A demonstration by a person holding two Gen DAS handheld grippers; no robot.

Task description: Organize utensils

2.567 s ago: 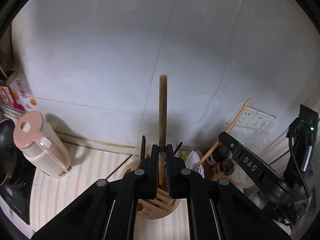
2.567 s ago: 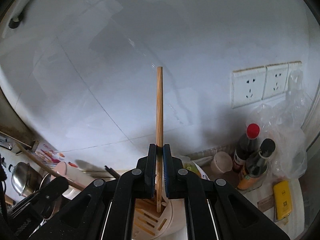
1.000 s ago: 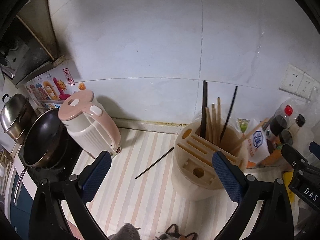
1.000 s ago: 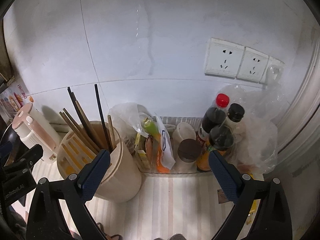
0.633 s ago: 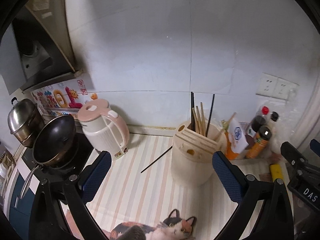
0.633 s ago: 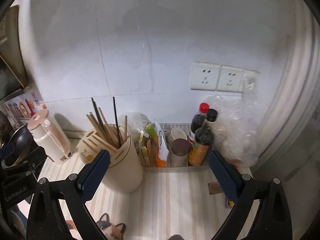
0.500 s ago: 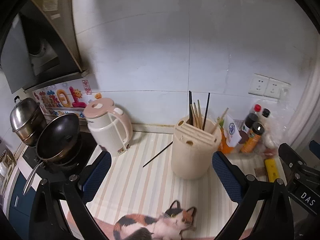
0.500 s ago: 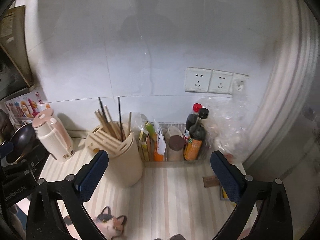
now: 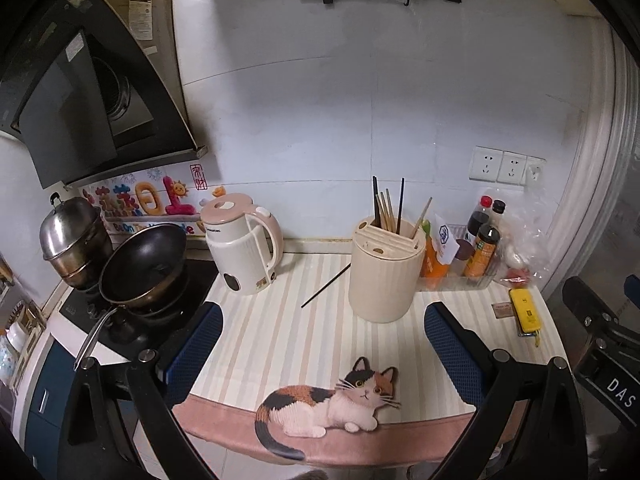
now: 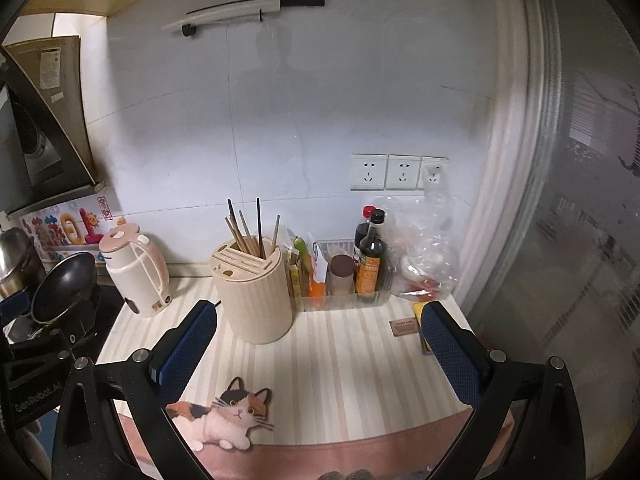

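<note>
Both hand-held grippers hung above the near edge of a striped bench (image 9: pixel 280 344), each with its jaws spread wide and holding nothing. Beyond and between the fingers of the left hand-held gripper (image 9: pixel 322 340) stood a cream utensil holder (image 9: pixel 384 276) with chopsticks (image 9: pixel 390 210) upright in its slots. One dark chopstick (image 9: pixel 326 291) lay flat on the bench just left of the holder. From the right hand-held gripper (image 10: pixel 318 340), the holder sat ahead, toward the left finger.

"DAS" on right gripper (image 9: pixel 600 344) — "GenRobot.AI" on left gripper (image 10: pixel 36 360).
</note>
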